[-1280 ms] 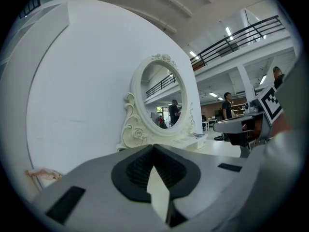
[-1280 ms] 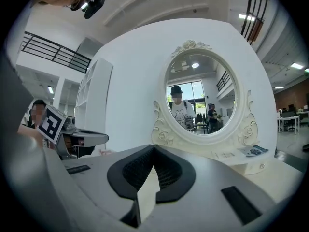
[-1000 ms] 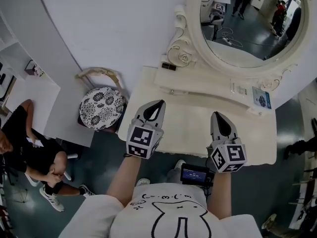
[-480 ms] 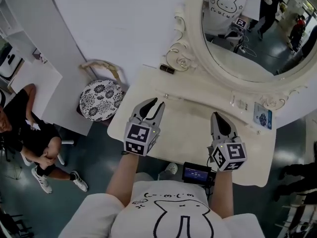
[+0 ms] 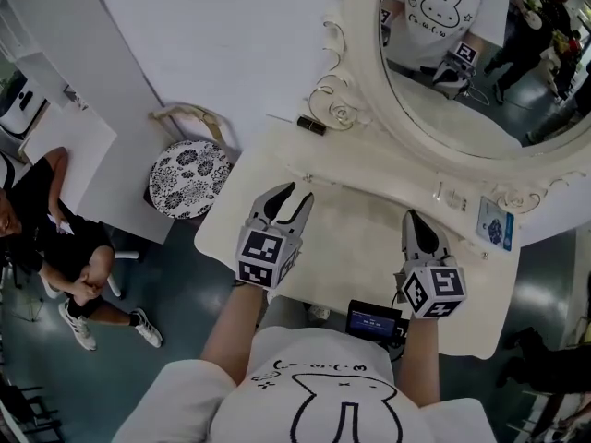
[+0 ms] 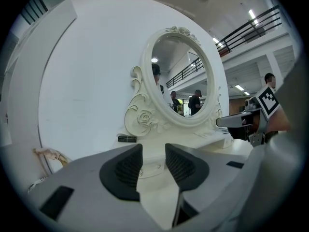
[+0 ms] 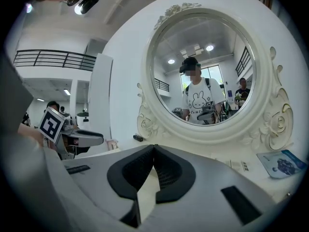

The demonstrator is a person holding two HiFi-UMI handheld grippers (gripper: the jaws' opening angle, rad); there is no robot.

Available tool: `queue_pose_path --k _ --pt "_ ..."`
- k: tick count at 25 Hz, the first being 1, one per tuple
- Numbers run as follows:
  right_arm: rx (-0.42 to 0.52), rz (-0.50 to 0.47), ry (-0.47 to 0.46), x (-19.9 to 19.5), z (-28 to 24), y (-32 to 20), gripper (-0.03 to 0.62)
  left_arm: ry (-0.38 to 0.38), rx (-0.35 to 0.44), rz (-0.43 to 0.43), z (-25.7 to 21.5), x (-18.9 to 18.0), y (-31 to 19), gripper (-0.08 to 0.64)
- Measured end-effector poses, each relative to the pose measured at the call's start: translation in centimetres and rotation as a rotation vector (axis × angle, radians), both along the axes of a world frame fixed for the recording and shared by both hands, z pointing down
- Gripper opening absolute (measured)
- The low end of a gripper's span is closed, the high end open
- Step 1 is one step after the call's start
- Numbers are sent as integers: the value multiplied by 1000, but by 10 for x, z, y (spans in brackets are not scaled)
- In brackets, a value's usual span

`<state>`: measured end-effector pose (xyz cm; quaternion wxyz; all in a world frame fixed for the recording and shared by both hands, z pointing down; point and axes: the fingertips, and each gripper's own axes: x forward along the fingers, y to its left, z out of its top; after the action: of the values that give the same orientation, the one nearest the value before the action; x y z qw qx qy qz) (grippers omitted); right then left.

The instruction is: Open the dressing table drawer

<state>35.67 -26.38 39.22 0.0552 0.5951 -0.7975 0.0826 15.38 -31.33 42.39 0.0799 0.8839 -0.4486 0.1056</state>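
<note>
The cream dressing table [image 5: 360, 247] stands below me, with a big oval mirror [image 5: 480, 53] behind it. A low drawer tier [image 5: 369, 188] runs under the mirror, with a small knob [image 5: 307, 178] at its left end. My left gripper [image 5: 294, 194] hovers over the tabletop just short of that knob. Its jaws have just been opening and stand apart with nothing between them; the drawer front [image 6: 154, 167] shows through the left gripper's [image 6: 153, 149] gap. My right gripper [image 5: 413, 216] hangs over the table's right half. In the right gripper view the right gripper's [image 7: 154, 148] tips meet, shut on nothing.
A small black tube [image 5: 311, 125] lies on the table's back left corner by the carved rose. A blue card [image 5: 494, 221] rests at the right. A floral stool [image 5: 189, 178] stands left of the table, and a person [image 5: 55, 247] sits on the floor further left.
The left gripper's jaws have spread from closed to apart. Both grippers have moved forward and lower over the tabletop, toward the drawer tier.
</note>
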Motion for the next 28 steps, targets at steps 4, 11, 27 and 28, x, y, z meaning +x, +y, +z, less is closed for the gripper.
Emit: queue_pose_path --k 4,11,27,28 --pt "-23 -1 3 6 9 -6 15 -13 -17 2 11 4 -9 150" --pt "-70 30 -26 12 37 -15 15 -35 -63 5 37 8 -24 150" --pt "-155 68 -33 22 87 -25 15 -59 -181 -28 99 9 -54 150" --pt "-159 67 -32 22 89 -26 15 -60 -188 -30 103 9 -56 150"
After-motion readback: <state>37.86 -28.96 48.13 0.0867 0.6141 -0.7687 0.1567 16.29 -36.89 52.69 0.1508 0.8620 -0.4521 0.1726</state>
